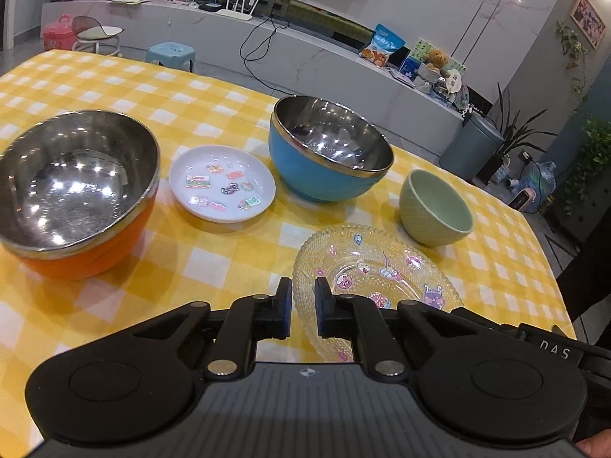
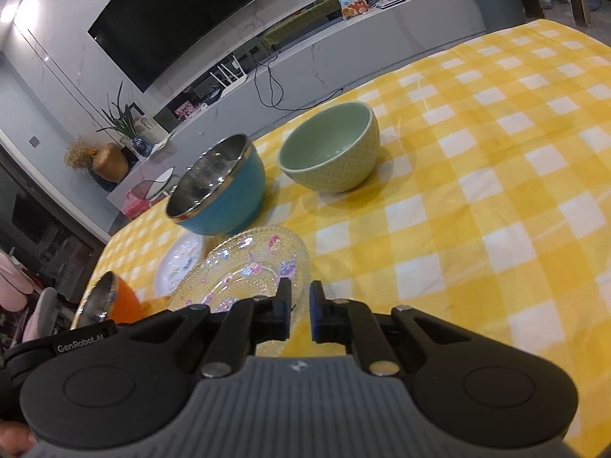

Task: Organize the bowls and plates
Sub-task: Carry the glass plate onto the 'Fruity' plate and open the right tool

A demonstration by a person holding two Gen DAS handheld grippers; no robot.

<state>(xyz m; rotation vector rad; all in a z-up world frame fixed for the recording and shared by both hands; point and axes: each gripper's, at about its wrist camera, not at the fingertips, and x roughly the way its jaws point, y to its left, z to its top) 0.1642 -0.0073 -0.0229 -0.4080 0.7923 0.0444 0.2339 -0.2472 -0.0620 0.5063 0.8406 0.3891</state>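
Observation:
A clear beaded glass plate (image 1: pixel 376 274) with cartoon prints lies on the yellow checked tablecloth (image 1: pixel 214 252). My left gripper (image 1: pixel 303 290) hovers at its left rim, jaws a narrow gap apart, holding nothing. Beyond stand an orange steel-lined bowl (image 1: pixel 76 194), a small white plate (image 1: pixel 222 183), a blue steel-lined bowl (image 1: pixel 328 149) and a green ceramic bowl (image 1: pixel 435 208). In the right wrist view my right gripper (image 2: pixel 299 292) sits at the glass plate's (image 2: pixel 244 271) right rim, jaws slightly apart, empty. The blue bowl (image 2: pixel 217 191) and green bowl (image 2: pixel 330 149) stand behind.
The orange bowl (image 2: pixel 107 301) and white plate (image 2: pixel 179 263) lie left of the glass plate in the right wrist view. Bare tablecloth (image 2: pixel 496 191) stretches to the right. A TV cabinet (image 1: pixel 267 45) stands beyond the table's far edge.

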